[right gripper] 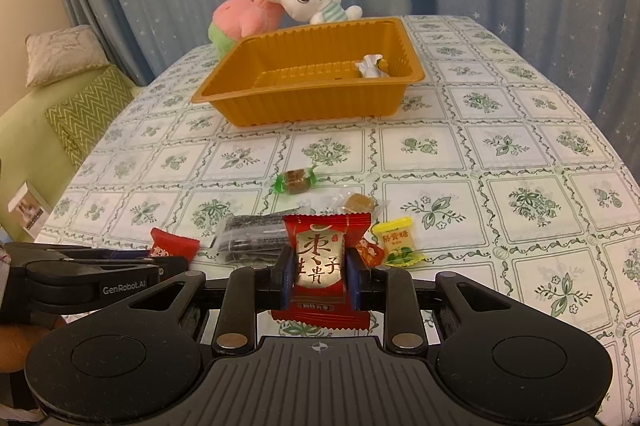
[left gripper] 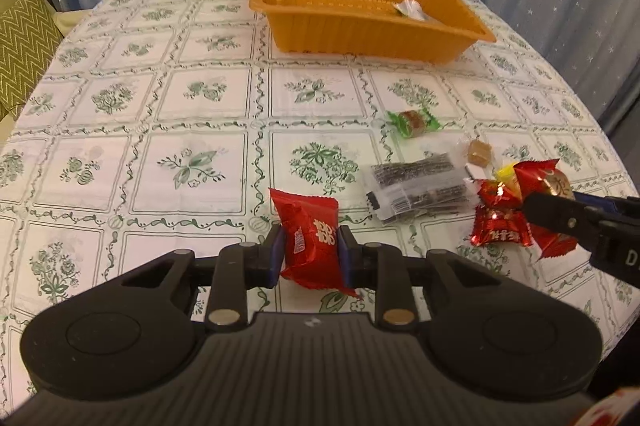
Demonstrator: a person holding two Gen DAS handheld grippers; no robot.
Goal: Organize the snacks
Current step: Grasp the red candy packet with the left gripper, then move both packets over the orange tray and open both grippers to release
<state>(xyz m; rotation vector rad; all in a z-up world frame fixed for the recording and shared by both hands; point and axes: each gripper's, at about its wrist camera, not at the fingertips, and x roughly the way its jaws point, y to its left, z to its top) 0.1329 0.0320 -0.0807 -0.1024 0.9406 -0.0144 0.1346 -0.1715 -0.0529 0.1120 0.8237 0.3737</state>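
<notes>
My left gripper (left gripper: 311, 252) is shut on a red candy packet (left gripper: 310, 226) just above the tablecloth. My right gripper (right gripper: 319, 276) is shut on a red-and-gold date snack packet (right gripper: 320, 262); it shows at the right edge of the left wrist view (left gripper: 538, 182). The orange tray (left gripper: 360, 38) stands at the far side and holds one clear-wrapped candy (left gripper: 409, 9); the tray also shows in the right wrist view (right gripper: 304, 98). Loose on the cloth lie a green-wrapped candy (right gripper: 295, 180), a brown clear-wrapped candy (right gripper: 357, 203), a dark seaweed pack (right gripper: 250, 236) and a yellow candy (right gripper: 396, 242).
Two plush toys, a pink-green one (right gripper: 244, 16) and a white rabbit (right gripper: 316, 2), sit behind the tray. More red packets (left gripper: 500, 226) lie by the right gripper. A sofa with cushions (right gripper: 84, 114) is at the left, and a starred curtain behind the table.
</notes>
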